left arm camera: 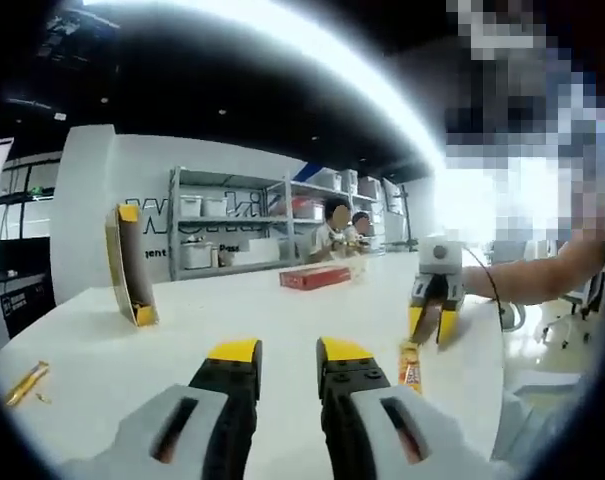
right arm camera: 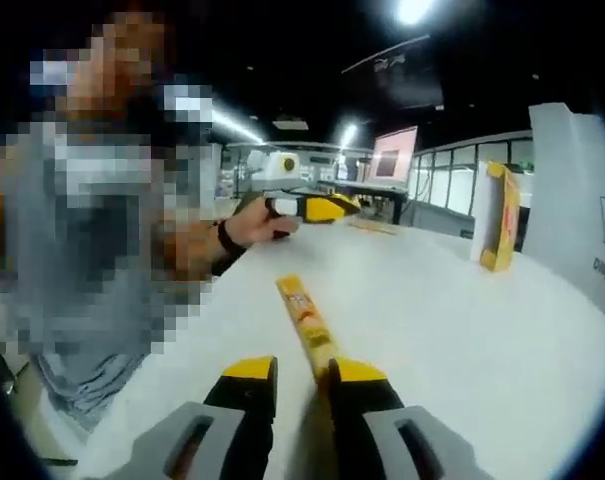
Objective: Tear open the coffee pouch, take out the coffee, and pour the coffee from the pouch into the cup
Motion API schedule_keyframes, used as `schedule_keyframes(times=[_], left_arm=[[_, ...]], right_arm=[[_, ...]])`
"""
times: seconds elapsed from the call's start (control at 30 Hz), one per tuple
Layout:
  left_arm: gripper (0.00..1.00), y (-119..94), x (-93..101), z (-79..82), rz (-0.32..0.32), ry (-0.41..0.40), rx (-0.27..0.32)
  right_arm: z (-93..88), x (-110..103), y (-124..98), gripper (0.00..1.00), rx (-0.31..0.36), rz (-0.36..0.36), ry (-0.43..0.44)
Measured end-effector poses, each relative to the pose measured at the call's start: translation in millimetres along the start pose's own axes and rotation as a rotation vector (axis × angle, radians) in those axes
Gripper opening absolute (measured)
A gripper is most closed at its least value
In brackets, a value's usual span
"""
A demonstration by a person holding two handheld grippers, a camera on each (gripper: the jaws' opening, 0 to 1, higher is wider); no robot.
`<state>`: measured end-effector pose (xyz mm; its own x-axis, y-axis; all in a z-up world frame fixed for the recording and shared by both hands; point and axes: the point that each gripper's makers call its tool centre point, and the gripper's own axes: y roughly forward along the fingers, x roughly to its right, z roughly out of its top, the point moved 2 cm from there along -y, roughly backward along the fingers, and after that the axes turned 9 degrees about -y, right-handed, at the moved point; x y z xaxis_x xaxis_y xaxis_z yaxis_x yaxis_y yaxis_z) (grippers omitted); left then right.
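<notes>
A person seated at a long white table (left arm camera: 282,320) works with two hand-held yellow-tipped grippers. In the left gripper view, the left gripper (left arm camera: 288,352) hovers low over the table with its jaws parted and nothing between them. Beyond it, to the right, the right gripper (left arm camera: 434,325) points down at the table, its jaws pinching the upper end of a slim orange-and-yellow coffee stick pouch (left arm camera: 410,367), which hangs upright with its lower end at or just above the tabletop; contact cannot be judged.

In the right gripper view, the same coffee stick pouch (right arm camera: 309,325) runs forward from the right gripper (right arm camera: 302,370), its near end caught against the right-hand jaw. The jaws are closed on it. Farther back on the left, the left gripper (right arm camera: 327,207) is held in the person's hand (right arm camera: 250,225), a dark band at the wrist.

A tall, narrow yellow-and-black cardboard box (left arm camera: 130,265) stands upright on the table, well apart from both grippers; it also appears at the far right of the right gripper view (right arm camera: 500,218). A flat red box (left arm camera: 315,277) lies near the table's far edge. A small gold-coloured wrapper piece (left arm camera: 25,383) lies at the table's near left edge. Metal storage shelves (left arm camera: 232,232) holding white bins line the wall behind, where two other people sit.
</notes>
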<state>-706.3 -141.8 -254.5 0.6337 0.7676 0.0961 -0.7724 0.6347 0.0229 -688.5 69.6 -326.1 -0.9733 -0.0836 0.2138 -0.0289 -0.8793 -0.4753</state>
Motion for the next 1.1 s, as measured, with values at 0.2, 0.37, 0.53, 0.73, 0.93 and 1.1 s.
schedule_keyframes(times=[0.2,0.37,0.53,0.73,0.93,1.1], left_arm=[[0.25,-15,25.6,2.9,-0.088,-0.083,-0.068],[0.25,-23,49.0,-6.7,-0.131,-0.111,-0.169],[0.25,-32,69.0,-10.9,-0.138,-0.09,-0.225],[0.25,-39,76.5,-16.0,-0.136,-0.099,-0.244],[0.27,-44,69.2,-16.1,-0.164,-0.121,-0.283],[0.27,-42,54.7,-7.3,-0.193,-0.149,-0.309]], right_arm=[[19.1,-7,-12,0.22,-0.038,-0.16,0.08],[20.1,-15,-25,0.24,-0.058,-0.301,0.301],[17.7,-27,-36,0.25,-0.131,-0.436,0.325],[19.9,-40,-43,0.25,-0.126,-0.537,0.366],[22.5,-48,-42,0.27,-0.135,-0.546,0.396],[34.5,-49,-49,0.26,-0.084,-0.572,0.422]])
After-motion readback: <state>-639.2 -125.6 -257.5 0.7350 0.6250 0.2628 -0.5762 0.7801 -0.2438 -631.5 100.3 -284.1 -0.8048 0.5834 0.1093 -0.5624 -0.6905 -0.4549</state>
